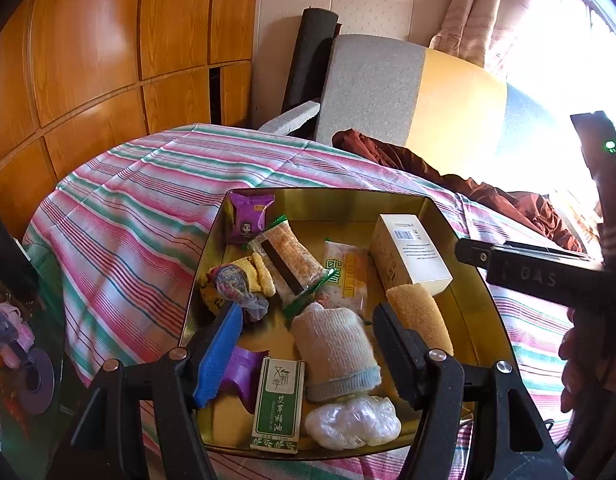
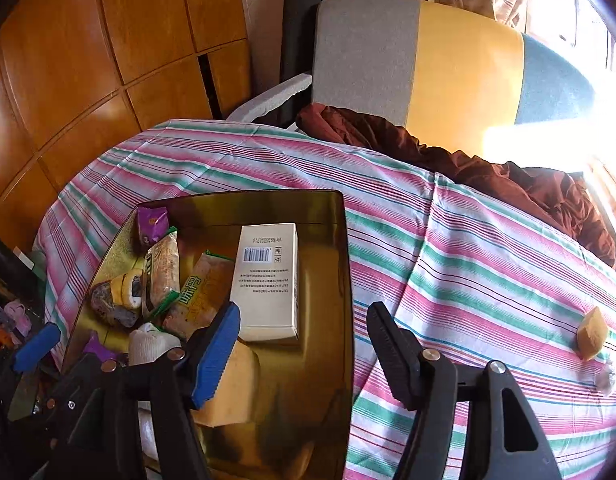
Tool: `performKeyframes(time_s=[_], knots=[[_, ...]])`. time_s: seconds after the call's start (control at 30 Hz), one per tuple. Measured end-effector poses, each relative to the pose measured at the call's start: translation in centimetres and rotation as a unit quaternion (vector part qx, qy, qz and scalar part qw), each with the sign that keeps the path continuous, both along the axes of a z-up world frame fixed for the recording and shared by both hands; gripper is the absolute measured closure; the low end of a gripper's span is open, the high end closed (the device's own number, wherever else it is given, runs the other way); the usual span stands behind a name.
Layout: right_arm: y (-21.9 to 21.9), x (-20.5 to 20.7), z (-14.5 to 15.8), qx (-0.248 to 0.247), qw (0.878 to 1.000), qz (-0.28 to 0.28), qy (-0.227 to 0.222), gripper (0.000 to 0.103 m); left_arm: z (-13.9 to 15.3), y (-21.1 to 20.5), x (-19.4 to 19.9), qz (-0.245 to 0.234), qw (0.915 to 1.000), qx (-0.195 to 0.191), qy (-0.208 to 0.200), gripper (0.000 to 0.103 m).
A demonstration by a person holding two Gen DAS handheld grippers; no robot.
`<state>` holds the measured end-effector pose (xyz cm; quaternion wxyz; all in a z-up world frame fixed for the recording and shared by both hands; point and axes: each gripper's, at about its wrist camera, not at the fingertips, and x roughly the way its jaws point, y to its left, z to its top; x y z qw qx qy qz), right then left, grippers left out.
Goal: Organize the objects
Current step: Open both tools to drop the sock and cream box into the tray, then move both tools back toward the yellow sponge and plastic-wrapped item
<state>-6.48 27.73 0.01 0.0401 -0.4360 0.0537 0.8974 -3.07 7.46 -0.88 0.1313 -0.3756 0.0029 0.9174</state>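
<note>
- Left gripper hung jaws apart over sock in gold tray, no grip.
- Right gripper gaped empty over tray rim; sponge lay on bedspread.

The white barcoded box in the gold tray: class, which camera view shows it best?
The right wrist view: the white box lies near centre, top face and barcode fully visible. The left wrist view shows it further off, angled, at the gold tray's far corner.
</note>
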Motion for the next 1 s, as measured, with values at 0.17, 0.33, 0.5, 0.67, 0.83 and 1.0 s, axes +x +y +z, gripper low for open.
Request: performKeyframes(time_s=[0.17,0.33,0.5,0.67,0.83,1.0], knots=[[1.7,2.3,0.1,0.019,1.0,-0.011,0.0,0.035,0.8,0.6,0.9,-0.013,0.9998,-0.004,0.014,0.034],[4.3,4.3,-0.1,0.019,0.999,-0.037,-0.004,0.034,1.5,1.7,1.6,-0.032,0.9992,-0.006,0.022,0.033],[7.5,6.2,-0.4,0.023,0.998,-0.066,-0.007,0.034,2.0,3.1,2.2,-0.047,0.9984,-0.013,0.028,0.033],[11.1,7.7,-0.8,0.029,0.994,-0.1,-0.016,0.034,2.3,5.2,2.7,-0.072,0.9966,-0.023,0.032,0.032],[15.0,9.3,-0.9,0.028,0.99,-0.137,-0.022,0.034,2.4,7.5,3.2,-0.099,0.994,-0.031,0.035,0.032],[18.7,10.6,-0.8,0.024,0.984,-0.177,-0.023,0.024,2.4,10.0,3.7,-0.128,0.9903,-0.039,0.036,0.031]])
